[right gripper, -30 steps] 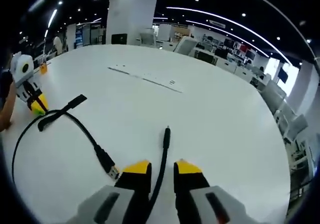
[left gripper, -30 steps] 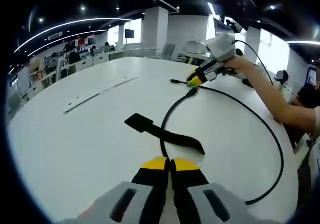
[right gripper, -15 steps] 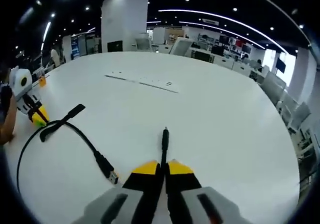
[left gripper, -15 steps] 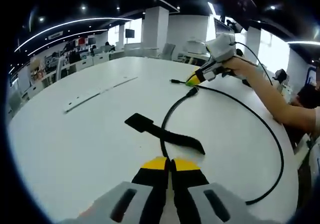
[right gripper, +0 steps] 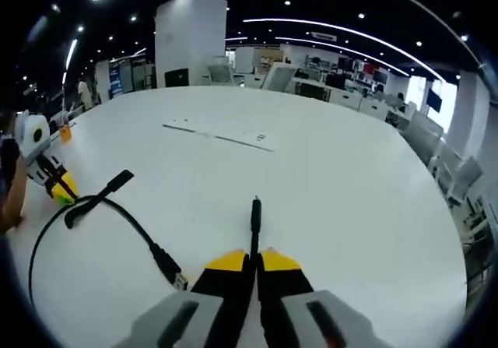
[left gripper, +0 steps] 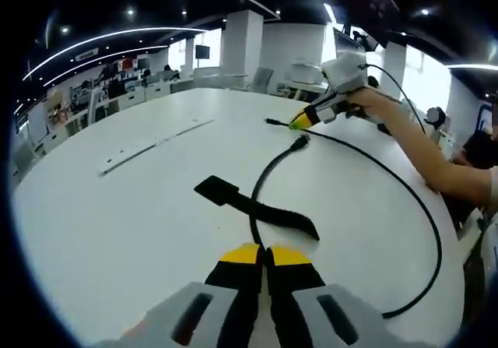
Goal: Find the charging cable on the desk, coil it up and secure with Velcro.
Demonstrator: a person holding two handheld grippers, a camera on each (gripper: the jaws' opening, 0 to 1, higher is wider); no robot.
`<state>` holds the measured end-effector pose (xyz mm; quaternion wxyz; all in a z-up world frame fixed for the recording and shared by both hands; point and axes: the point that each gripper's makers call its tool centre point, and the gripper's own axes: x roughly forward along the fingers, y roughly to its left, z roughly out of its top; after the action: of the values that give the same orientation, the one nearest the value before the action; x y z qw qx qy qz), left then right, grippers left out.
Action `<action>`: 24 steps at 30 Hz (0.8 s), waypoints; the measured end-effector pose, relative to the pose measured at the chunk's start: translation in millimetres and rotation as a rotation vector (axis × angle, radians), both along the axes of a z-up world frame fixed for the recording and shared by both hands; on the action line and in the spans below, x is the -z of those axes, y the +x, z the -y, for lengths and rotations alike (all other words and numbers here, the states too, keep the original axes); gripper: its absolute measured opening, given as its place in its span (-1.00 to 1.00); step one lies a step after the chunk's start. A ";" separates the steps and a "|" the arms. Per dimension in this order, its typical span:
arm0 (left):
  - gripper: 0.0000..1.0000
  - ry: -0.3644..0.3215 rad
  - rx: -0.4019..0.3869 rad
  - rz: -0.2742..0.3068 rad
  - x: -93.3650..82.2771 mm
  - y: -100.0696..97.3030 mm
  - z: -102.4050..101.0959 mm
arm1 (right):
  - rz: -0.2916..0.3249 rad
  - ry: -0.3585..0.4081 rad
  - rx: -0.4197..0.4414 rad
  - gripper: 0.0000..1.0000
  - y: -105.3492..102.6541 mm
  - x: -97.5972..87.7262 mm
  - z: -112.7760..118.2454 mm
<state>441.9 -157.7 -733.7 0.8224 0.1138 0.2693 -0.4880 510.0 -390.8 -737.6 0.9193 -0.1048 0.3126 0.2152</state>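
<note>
Large round white table (left gripper: 117, 231) carries everything; open-plan office behind it with columns, desks and chairs, all too small and blurred to make out any writing. No brand or label legible on any item.

Black charging cable (left gripper: 424, 208) lies on the table in a wide open arc, uncoiled. In the left gripper view it runs from between the left claw's tips, across the strap, up to a plug end near the right claw, while a second run sweeps round the right side and back down; its lower end is cut off at the view's edge. In the right gripper view the cable (right gripper: 117, 208) loops on the left, one USB plug (right gripper: 173, 272) lying free on the table just beside the right claw.

Black Velcro strap (left gripper: 257, 206) lies flat, unfastened, under the cable, just ahead of the left claw.

Left claw (left gripper: 264, 254): yellow tips pressed together, clenched on the charging cable where it meets them. Seen small at the left edge of the right gripper view (right gripper: 62, 191).

Right claw (right gripper: 251, 259): clenched on the cable just behind its small connector (right gripper: 254, 212), which sticks out forward. In the left gripper view the right claw (left gripper: 298, 124) is held by a person's hand (left gripper: 373, 103), tips low at the table
</note>
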 end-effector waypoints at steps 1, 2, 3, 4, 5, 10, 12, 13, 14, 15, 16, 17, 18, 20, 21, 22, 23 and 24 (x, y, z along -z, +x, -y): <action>-0.92 0.000 0.000 0.000 0.0 0.0 0.0 | 0.003 0.002 0.001 -0.87 0.3 -0.9 -0.3; -0.92 0.000 -0.001 0.000 0.0 0.0 0.0 | 0.007 0.004 0.001 -0.87 0.6 -1.8 -0.7; -0.92 0.001 0.000 0.001 0.1 -0.1 0.0 | 0.028 0.024 -0.008 -0.87 1.4 -7.6 -5.7; -0.92 0.000 -0.001 0.001 0.1 0.1 0.1 | 0.035 0.037 -0.014 -0.87 1.4 -10.3 -8.9; -0.92 0.001 0.000 0.002 0.1 0.3 0.2 | 0.044 0.044 -0.020 -0.87 1.2 -13.3 -12.5; -0.92 -0.002 -0.001 0.001 -0.1 1.4 0.2 | 0.082 0.040 -0.051 -0.87 16.9 -30.8 -10.9; -0.92 -0.002 -0.001 0.003 -0.1 1.7 0.2 | 0.092 0.053 -0.064 -0.87 16.3 -33.4 -18.2; -0.92 -0.001 -0.001 0.004 -0.2 1.7 0.2 | 0.100 0.058 -0.073 -0.87 16.8 -36.8 -21.4; -0.92 0.000 0.000 0.005 -0.2 1.9 0.2 | 0.105 0.060 -0.080 -0.87 17.1 -39.4 -24.6; -0.92 0.001 0.000 0.006 -0.1 2.1 0.2 | 0.111 0.060 -0.088 -0.87 17.9 -42.8 -27.9; -0.92 0.001 0.000 0.007 -0.2 2.1 0.2 | 0.120 0.055 -0.100 -0.87 17.4 -44.5 -32.3; -0.92 0.002 0.001 0.008 -0.2 2.0 0.2 | 0.129 0.051 -0.115 -0.87 15.2 -45.9 -39.2; -0.92 0.002 0.000 0.009 -0.1 1.9 0.1 | 0.133 0.050 -0.124 -0.87 15.1 -47.2 -42.2; -0.92 0.004 0.001 0.011 0.0 1.6 0.1 | 0.149 0.048 -0.156 -0.87 14.3 -52.0 -54.1; -0.92 0.006 0.001 0.012 -0.1 1.6 0.2 | 0.156 0.043 -0.173 -0.87 13.0 -53.5 -60.1; -0.92 0.007 0.001 0.013 -0.1 1.7 0.3 | 0.158 0.042 -0.178 -0.87 12.7 -53.7 -61.8; -0.92 0.009 0.001 0.015 -0.1 1.6 0.3 | 0.161 0.037 -0.194 -0.87 13.4 -56.0 -67.1; -0.92 0.010 0.002 0.017 0.0 1.5 0.4 | 0.165 0.033 -0.211 -0.87 14.1 -58.2 -72.4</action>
<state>443.4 -158.1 -733.7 0.8237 0.1224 0.2647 -0.4864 524.1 -318.4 -679.4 0.9157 -0.1394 0.2197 0.3062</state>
